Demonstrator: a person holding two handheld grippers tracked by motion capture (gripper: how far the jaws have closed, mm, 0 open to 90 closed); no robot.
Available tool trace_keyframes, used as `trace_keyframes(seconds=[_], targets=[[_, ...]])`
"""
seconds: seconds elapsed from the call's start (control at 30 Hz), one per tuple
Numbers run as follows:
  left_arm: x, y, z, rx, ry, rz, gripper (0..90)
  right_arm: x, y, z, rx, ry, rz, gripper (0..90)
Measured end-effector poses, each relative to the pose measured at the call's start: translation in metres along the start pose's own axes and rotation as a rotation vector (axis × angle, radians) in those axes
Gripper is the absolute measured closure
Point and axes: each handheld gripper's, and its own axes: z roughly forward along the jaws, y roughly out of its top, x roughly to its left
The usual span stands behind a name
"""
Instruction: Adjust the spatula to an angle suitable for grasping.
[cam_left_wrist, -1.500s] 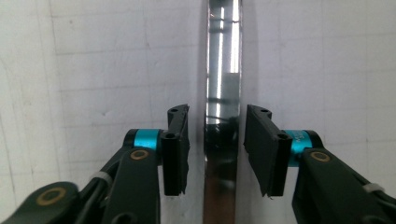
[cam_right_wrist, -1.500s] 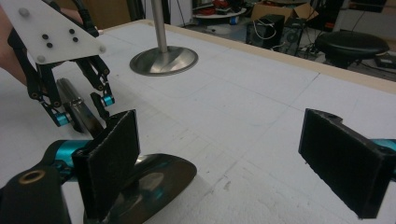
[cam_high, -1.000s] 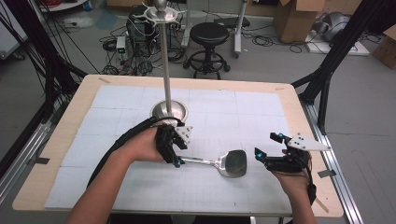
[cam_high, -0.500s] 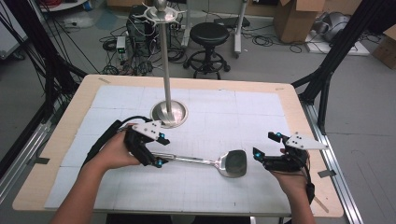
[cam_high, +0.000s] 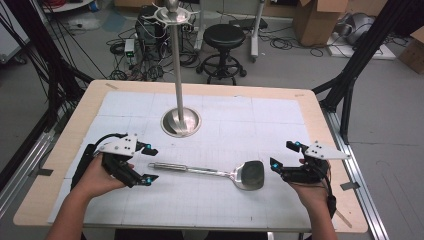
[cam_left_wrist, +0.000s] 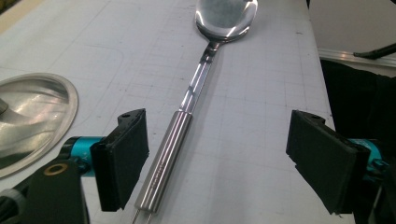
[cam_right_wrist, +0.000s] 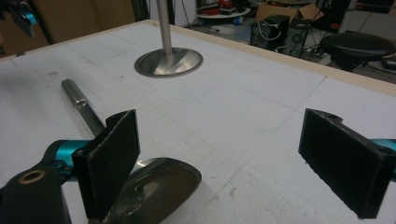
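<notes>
While spatula (cam_high: 215, 172) lies mid-mat, L gripper (cam_high: 148, 163) jaws just opening, nothing gripped; R gripper (cam_high: 283, 156) jaws open.

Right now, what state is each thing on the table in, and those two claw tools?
Ladle: lying flat on the table, bowl toward the right gripper, held by nothing.
Stand: upright on its round base, nothing hanging on it.
Left gripper: jaws have just been opening, now wide; handle end between them, pads off it.
Right gripper: open, beside the ladle's bowl, not gripping it.
</notes>
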Motion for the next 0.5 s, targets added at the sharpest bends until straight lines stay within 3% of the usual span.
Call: trace_keyframes(seconds=[0.5], targets=[[-0.001, -0.017, -0.016, -0.12, 0.081, -0.04, 10.3, -0.001, 0.002, 0.002, -0.011, 0.009, 0.003, 11.1]])
